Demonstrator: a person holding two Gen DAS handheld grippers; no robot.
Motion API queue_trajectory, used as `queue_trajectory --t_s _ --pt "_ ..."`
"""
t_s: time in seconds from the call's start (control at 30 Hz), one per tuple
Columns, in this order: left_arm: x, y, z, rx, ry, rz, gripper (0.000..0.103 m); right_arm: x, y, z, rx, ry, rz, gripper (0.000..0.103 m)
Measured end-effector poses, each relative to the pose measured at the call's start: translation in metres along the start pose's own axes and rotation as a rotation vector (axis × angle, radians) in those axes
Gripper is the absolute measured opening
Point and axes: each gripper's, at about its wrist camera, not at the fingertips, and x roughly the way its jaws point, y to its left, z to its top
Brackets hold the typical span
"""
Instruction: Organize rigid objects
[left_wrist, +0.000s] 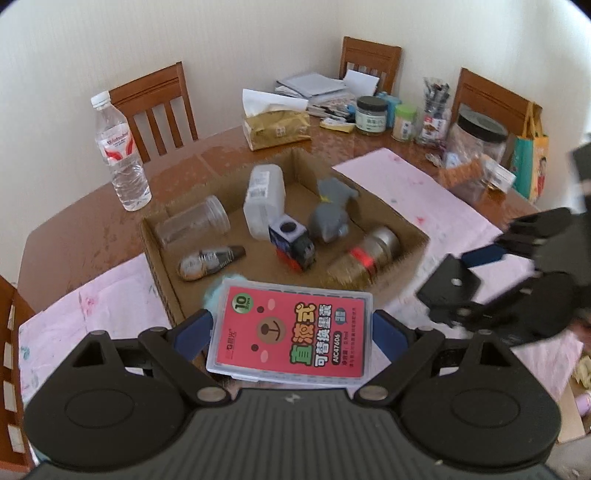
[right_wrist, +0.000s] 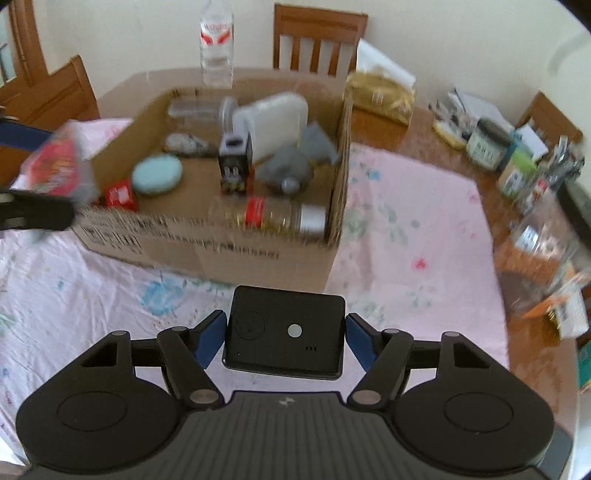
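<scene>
My left gripper (left_wrist: 291, 326) is shut on a clear plastic case with a red label (left_wrist: 291, 332), held just above the near edge of an open cardboard box (left_wrist: 159, 258). My right gripper (right_wrist: 284, 334) is shut on a flat black device (right_wrist: 284, 332), held over the pink cloth in front of the box (right_wrist: 207, 254). It also shows at the right in the left wrist view (left_wrist: 448, 286). The box holds a clear jar (left_wrist: 192, 225), a white jug (left_wrist: 264, 199), a grey toy (left_wrist: 328, 214), a toy train (left_wrist: 291, 243), a spice jar (left_wrist: 365, 254) and a round blue object (right_wrist: 157, 174).
A wooden table (left_wrist: 85, 229) carries a pink cloth (right_wrist: 413, 236), a water bottle (left_wrist: 120, 155), a gold tissue pack (left_wrist: 277, 125), jars (left_wrist: 371, 114), papers and a large clear jar (left_wrist: 476, 147). Wooden chairs (left_wrist: 155, 107) stand around it by the wall.
</scene>
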Motion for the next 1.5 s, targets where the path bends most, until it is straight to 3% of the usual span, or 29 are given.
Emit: queue_trajectory --t_s 0.3,0.53,0.77,1.07,1.17,1.23,1.3,1.5 --pt "0.047 0.013 0.006 -0.112 -0.003 0.004 0.092 -0.035 -0.003 0.021 -0.07 -0.069 0.028 0.075" --pt "0.047 0.021 -0.002 -0.209 -0.063 0.037 0.097 -0.037 0.004 0.034 -0.106 -0.093 0.049 0.075" --pt "0.003 0.031 -0.023 -0.224 -0.15 0.228 0.102 -0.027 0.021 0.058 -0.15 -0.118 0.097 0.075" --pt "-0.028 0.047 -0.05 -0.336 -0.143 0.326 0.102 0.021 0.057 0.093 -0.17 -0.094 0.201 0.075" --pt "-0.035 0.05 -0.056 -0.361 -0.141 0.344 0.102 0.034 0.064 0.097 -0.165 -0.076 0.185 0.082" --pt "-0.04 0.051 -0.058 -0.371 -0.143 0.349 0.102 0.033 0.065 0.097 -0.151 -0.082 0.163 0.097" --pt "-0.044 0.052 -0.057 -0.379 -0.131 0.358 0.102 0.025 0.064 0.097 -0.126 -0.086 0.145 0.103" --pt "-0.05 0.05 -0.044 -0.43 -0.065 0.374 0.102 -0.001 0.06 0.099 -0.073 -0.035 0.021 0.103"
